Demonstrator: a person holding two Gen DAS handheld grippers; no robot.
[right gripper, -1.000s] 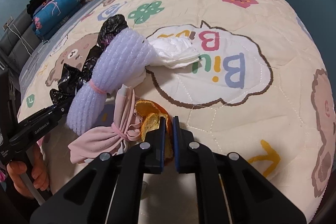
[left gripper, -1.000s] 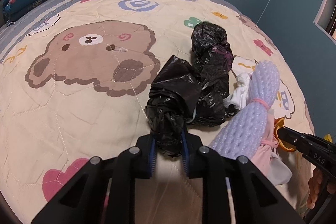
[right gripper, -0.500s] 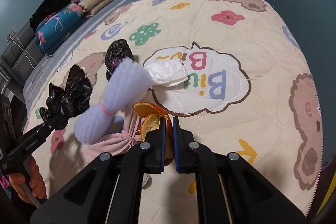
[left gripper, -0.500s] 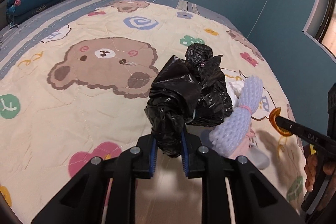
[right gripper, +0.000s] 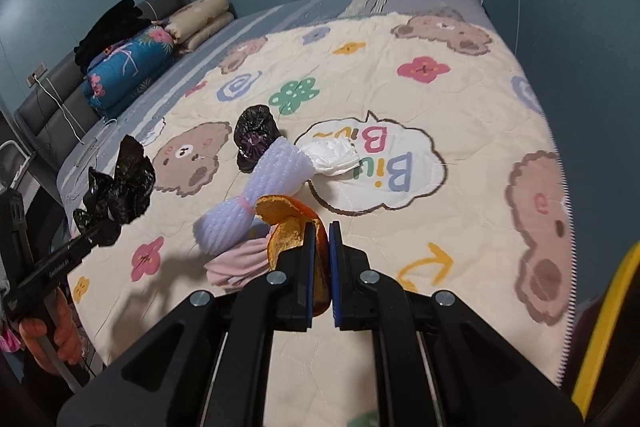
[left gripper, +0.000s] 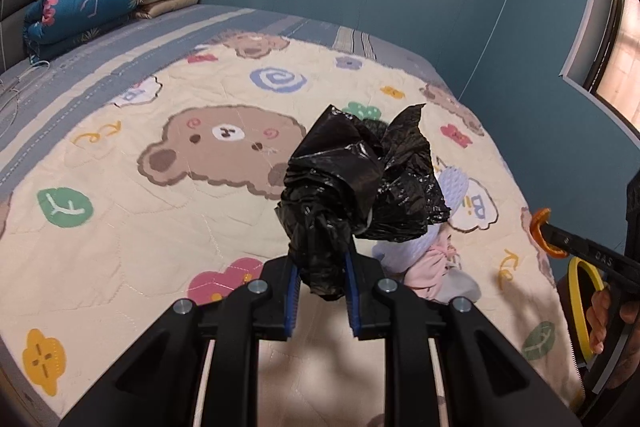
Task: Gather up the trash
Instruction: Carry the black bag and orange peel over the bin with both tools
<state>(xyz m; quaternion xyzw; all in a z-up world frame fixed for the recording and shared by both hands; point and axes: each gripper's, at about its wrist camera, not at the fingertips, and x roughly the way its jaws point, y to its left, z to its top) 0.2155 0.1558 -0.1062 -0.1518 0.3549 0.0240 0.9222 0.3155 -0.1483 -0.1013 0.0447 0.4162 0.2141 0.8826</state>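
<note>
Nearest us, the left hand-held gripper point(left gripper: 320, 291) has its pads pinched tight on the neck of a crumpled black bag point(left gripper: 352, 187), gripped low so the bulk hangs clear above the bed point(left gripper: 120, 227). The right hand-held gripper point(right gripper: 320, 267), practically closed, nips a thin orange peel point(right gripper: 288, 227) by its edge. Just beyond, on the quilt, lie a foam net roll point(right gripper: 260, 199), a pink cloth point(right gripper: 240, 263), a white tissue point(right gripper: 332, 157) and another black bag point(right gripper: 254, 137), probably next. A yellow-rimmed bin point(left gripper: 580, 307) waits at the right.
</note>
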